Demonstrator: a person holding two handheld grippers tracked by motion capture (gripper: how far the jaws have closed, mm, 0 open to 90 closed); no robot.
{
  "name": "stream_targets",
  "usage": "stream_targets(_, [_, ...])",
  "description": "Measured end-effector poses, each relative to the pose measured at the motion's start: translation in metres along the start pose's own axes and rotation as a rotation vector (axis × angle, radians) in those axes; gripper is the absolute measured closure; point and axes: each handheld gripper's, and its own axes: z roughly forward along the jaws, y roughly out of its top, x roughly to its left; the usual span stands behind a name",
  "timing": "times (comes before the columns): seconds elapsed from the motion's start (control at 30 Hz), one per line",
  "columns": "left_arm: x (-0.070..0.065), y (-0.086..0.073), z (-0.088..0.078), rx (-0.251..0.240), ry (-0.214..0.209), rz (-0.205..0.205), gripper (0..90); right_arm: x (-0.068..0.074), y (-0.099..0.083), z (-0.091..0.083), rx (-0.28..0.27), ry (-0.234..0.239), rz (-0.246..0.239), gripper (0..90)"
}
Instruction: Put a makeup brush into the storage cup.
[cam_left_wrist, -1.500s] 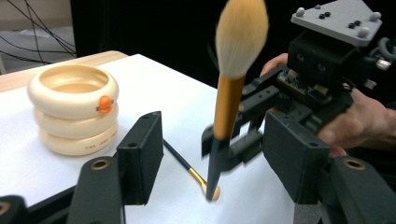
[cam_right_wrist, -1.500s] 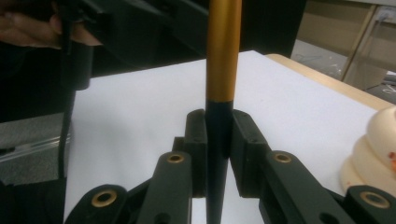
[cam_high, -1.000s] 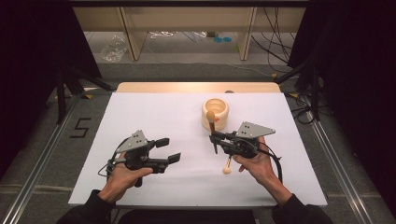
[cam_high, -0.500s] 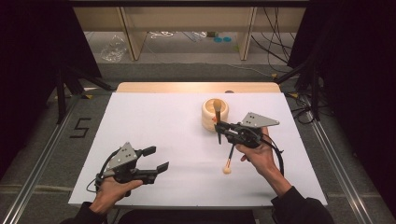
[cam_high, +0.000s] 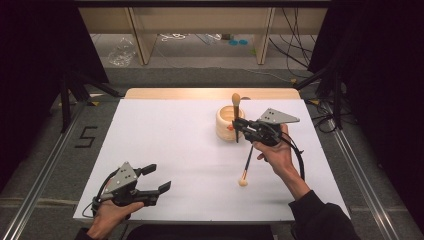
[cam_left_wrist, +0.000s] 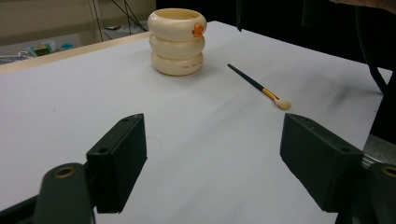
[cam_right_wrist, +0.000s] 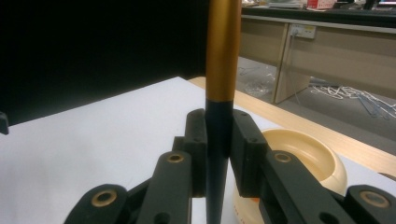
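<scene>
While my right gripper (cam_high: 236, 125) clamped a brush (cam_right_wrist: 219, 74) upright by its dark handle, I had it just beside the cream ringed holder (cam_high: 229, 123), though from above I couldn't quite tell whether the brush stood over the opening or in front of it. My left gripper (cam_high: 156, 178) sat near the table's (cam_high: 165, 135) front edge, jaws wide, having just been opening, nothing between them. A second brush (cam_high: 246, 165) lay flat on the white tabletop near the holder.

Two brushes: one (cam_high: 235, 117) upright, clamped between the right gripper's (cam_high: 237, 126) jaws, the other (cam_high: 246, 165) lying on the desk (cam_high: 165, 150) just below them. One cream holder (cam_high: 226, 122) — beside those jaws. Two grippers — the left gripper (cam_high: 156, 178) with nothing between its jaws.
</scene>
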Motion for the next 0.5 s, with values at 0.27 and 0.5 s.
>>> stream_targets(0.27, [-0.003, -0.001, 0.001, 0.017, -0.007, 0.02, 16.9, -0.009, 0.01, 0.007, -0.014, -0.02, 0.001, 78.4])
stream_targets(0.5, [-0.006, -0.002, 0.002, 0.002, -0.012, 0.005, 15.9, -0.017, 0.024, 0.011, -0.031, -0.037, 0.0, 78.4])
